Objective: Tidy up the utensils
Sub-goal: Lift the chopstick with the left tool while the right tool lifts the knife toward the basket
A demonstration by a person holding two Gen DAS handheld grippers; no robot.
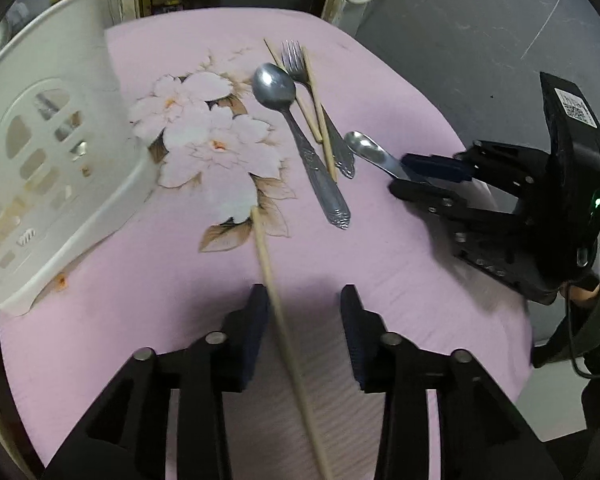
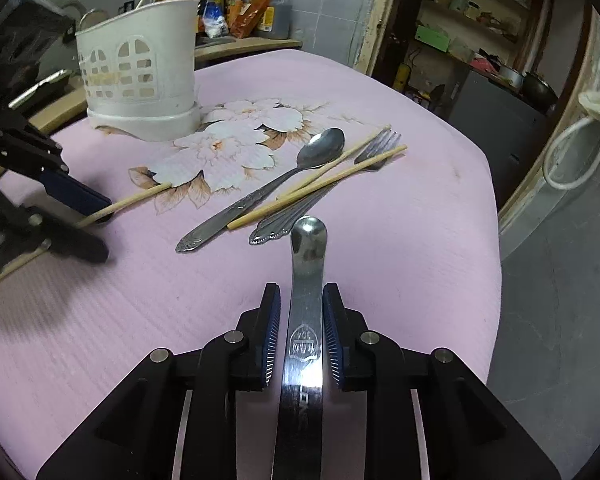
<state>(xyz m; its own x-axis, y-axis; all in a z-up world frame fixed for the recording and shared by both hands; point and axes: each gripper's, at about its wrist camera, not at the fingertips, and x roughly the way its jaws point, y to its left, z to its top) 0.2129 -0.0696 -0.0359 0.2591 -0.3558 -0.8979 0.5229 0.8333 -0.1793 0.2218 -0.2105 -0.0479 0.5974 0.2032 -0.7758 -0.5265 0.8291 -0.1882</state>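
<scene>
1. Lowest in my left wrist view, the left gripper [image 1: 304,300] stands released: its pads sit apart with a loose chopstick [image 1: 278,312] running between them, nearer the left pad, though I cannot tell if it touches
2. Lowest in my right wrist view, the right gripper [image 2: 300,308] is nearly closed around a flat steel spoon [image 2: 306,320]; whether the pads [image 2: 272,332] press its edges I cannot tell
3. Only the right wrist view shows the stamped mark on that spoon's handle; the left wrist view shows it from the side at middle right, bowl [image 1: 360,145] pointing toward the other cutlery
4. At frame centre on the pink floral cloth [image 2: 380,280] lie a large spoon [image 2: 260,196], a fork [image 2: 376,148] and two crossed chopsticks [image 2: 320,188], close together
5. The white cutlery basket [image 2: 140,76] stands upright at upper left in the right wrist view; the left wrist view shows it cut off by the left edge
6. Farthest, only the right wrist view shows bottles [image 2: 240,4] and shelves [image 2: 460,20]; the left shows grey floor [image 1: 480,40]
</scene>
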